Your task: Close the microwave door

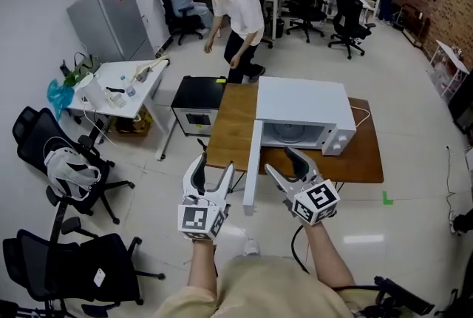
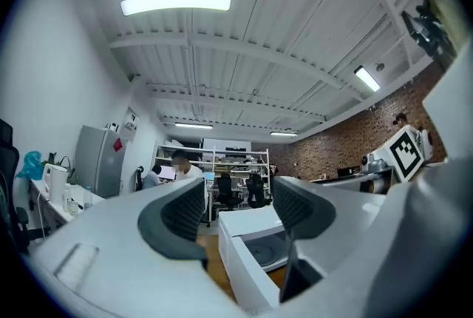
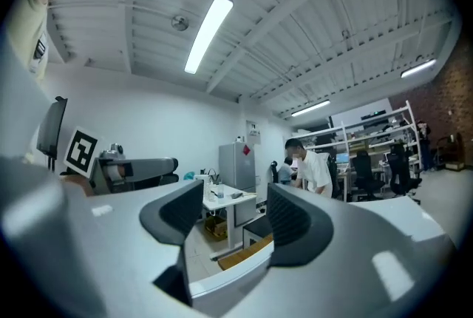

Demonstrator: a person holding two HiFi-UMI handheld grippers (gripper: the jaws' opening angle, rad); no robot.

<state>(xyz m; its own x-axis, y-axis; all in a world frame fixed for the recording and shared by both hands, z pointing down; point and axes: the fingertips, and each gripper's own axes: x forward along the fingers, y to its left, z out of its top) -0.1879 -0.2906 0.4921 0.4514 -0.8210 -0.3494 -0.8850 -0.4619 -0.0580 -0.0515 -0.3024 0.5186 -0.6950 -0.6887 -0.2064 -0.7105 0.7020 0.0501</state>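
The white microwave [image 1: 299, 106] stands on a wooden table [image 1: 229, 124], and its door [image 1: 253, 161] is swung wide open toward me, edge-on. My left gripper [image 1: 214, 163] is held just left of the door's free end, open and holding nothing. My right gripper [image 1: 281, 161] is just right of the door, in front of the open cavity, also open and holding nothing. In the left gripper view the microwave [image 2: 247, 224] and its open cavity show between the spread jaws of the left gripper [image 2: 238, 209]. In the right gripper view the door's white top edge [image 3: 222, 279] runs low across the gap of the right gripper [image 3: 233, 217].
A black cabinet [image 1: 198, 103] stands against the table's left side. Two black office chairs [image 1: 70, 161] [image 1: 74, 265] stand at the left, and a white side table [image 1: 122, 83] with clutter stands beyond them. A person [image 1: 236, 13] stands behind the table.
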